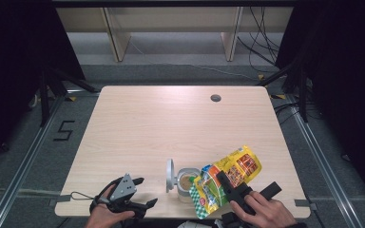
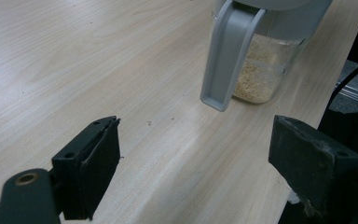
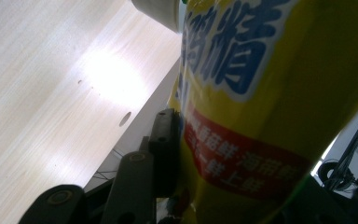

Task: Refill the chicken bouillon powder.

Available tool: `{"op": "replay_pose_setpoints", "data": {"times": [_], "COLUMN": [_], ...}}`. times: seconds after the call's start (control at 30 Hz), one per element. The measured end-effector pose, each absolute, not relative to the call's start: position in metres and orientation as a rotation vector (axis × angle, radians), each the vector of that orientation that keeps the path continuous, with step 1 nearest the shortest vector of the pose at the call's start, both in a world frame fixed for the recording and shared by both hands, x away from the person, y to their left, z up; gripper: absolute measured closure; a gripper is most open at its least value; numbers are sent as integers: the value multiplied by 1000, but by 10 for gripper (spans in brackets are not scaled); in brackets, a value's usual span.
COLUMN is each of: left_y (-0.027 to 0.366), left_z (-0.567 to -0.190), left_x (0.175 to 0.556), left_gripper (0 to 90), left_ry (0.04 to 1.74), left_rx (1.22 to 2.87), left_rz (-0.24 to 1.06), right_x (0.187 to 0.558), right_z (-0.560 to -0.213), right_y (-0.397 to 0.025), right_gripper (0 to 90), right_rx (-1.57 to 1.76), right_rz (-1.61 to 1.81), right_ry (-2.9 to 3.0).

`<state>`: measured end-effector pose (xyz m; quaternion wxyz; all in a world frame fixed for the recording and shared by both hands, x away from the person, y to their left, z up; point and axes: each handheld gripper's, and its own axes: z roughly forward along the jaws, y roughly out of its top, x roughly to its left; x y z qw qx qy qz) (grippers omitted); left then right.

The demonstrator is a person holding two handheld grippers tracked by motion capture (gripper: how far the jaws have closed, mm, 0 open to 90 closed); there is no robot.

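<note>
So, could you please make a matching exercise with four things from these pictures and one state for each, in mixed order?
Things:
1. left gripper
2. right gripper
3. yellow seasoning bag
4. jar lid

States:
A. flipped open, standing up beside the jar
B. open, holding nothing
C. tilted over the jar
D. shut on the bag

Pairs: 1-B, 2-D, 3-C, 4-A

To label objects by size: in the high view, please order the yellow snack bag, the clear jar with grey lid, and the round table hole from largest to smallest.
1. Yellow snack bag
2. Clear jar with grey lid
3. Round table hole, which lies farther from the camera.
</note>
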<state>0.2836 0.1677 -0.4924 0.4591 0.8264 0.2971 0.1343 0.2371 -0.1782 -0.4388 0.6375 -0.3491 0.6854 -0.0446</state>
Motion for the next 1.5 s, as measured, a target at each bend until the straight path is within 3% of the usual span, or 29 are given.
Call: {"op": "replay_pose_setpoints", "data": {"times": [1.5], "left_y": [168], "left_z": [-492], "left_x": [284], "left_gripper": [160], "left_ry": [728], "left_rx": [2037], "left_rz": [332], "right_x": [238], "right_z": [-437], "right_y": [-181], "right_gripper": [693], "right_rx": [-786], "right_rz": [-109], "right_ry": [1578]}}
